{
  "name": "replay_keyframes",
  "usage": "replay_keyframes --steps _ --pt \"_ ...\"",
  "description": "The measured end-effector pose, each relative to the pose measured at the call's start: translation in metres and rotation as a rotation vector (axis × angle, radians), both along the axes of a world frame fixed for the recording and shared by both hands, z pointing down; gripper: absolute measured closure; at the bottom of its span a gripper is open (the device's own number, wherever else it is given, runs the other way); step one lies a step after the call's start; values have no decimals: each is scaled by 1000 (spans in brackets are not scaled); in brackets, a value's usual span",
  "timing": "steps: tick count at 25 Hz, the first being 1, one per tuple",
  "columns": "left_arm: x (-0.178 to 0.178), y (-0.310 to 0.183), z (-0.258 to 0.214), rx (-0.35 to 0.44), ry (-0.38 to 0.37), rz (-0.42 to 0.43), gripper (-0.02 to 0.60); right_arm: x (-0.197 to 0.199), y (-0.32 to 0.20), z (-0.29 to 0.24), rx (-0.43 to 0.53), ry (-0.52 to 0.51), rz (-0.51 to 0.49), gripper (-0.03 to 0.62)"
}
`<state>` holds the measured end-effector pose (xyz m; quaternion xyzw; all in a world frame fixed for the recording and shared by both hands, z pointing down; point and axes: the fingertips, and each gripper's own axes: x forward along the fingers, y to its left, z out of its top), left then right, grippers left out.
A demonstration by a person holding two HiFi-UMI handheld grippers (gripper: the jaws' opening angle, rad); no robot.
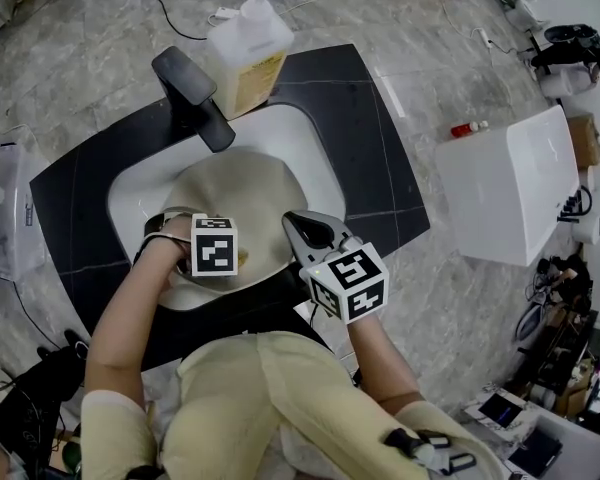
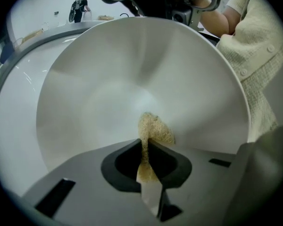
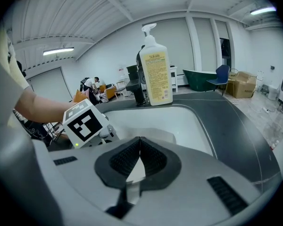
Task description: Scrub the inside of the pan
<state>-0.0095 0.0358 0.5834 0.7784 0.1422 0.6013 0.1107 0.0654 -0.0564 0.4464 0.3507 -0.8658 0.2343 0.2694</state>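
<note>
A pale cream pan (image 1: 250, 183) lies tilted in the white sink (image 1: 315, 143). Its smooth inside (image 2: 108, 79) fills the left gripper view. My left gripper (image 1: 235, 258) is inside the pan at its near left. Its jaws (image 2: 145, 142) are shut on a yellowish sponge (image 2: 153, 128), which presses on the pan wall. My right gripper (image 1: 290, 218) is at the pan's right rim with its jaws (image 3: 140, 139) shut. I see nothing between them. The pan's edge (image 3: 160, 134) shows just beyond the tips, and the left gripper's marker cube (image 3: 85, 121) is to their left.
A black faucet (image 1: 195, 98) reaches over the basin's far side, with a yellow soap pump bottle (image 1: 245, 53) beside it. The black counter (image 1: 370, 138) surrounds the sink. A white box (image 1: 510, 183) and a small red item (image 1: 465, 128) lie on the floor to the right.
</note>
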Motion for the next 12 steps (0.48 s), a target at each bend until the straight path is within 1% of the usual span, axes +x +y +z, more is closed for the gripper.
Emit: replay_keyframes --steps 6,9,12 --pt "-18 -9 13 52 -105 2 543 1 -2 1 -4 -1 -2 577" --pt "-30 -18 22 83 -171 -20 543 3 -3 3 -7 -2 -2 577" --pt "-41 -30 31 135 -238 -45 542 3 -3 4 -10 -4 -3 577"
